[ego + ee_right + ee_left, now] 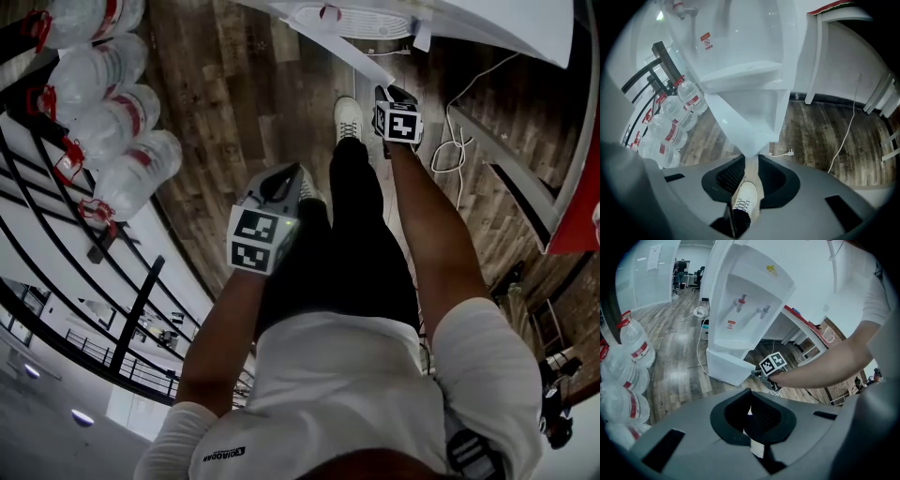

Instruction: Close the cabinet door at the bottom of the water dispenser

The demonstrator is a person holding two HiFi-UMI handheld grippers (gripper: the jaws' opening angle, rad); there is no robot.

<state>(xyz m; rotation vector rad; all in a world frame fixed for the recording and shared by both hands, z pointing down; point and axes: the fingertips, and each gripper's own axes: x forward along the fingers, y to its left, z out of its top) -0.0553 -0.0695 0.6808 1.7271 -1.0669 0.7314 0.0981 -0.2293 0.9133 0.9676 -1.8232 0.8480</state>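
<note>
The cabinet door (736,119) at the base of the water dispenser (750,296) is standing swung out, so closing is not yet done. The right hand-held gripper (750,160), jaws narrowly apart, is meeting the door's lower edge. The left hand-held gripper (750,401) is hanging well back, its jaws nearly together and empty.

There is one water dispenser (750,301), and it has two taps, one with a red handle (740,301) and one beside it (764,311). Four large water bottles lie in a row by the railing (136,173). Two grippers are in view, the left gripper (286,178) and the right gripper (394,92), each carrying one marker cube, so two cubes (262,239). One white shoe (348,117) shows clearly. One white cable (843,140) and one plug (790,152) lie on the floor.
</note>
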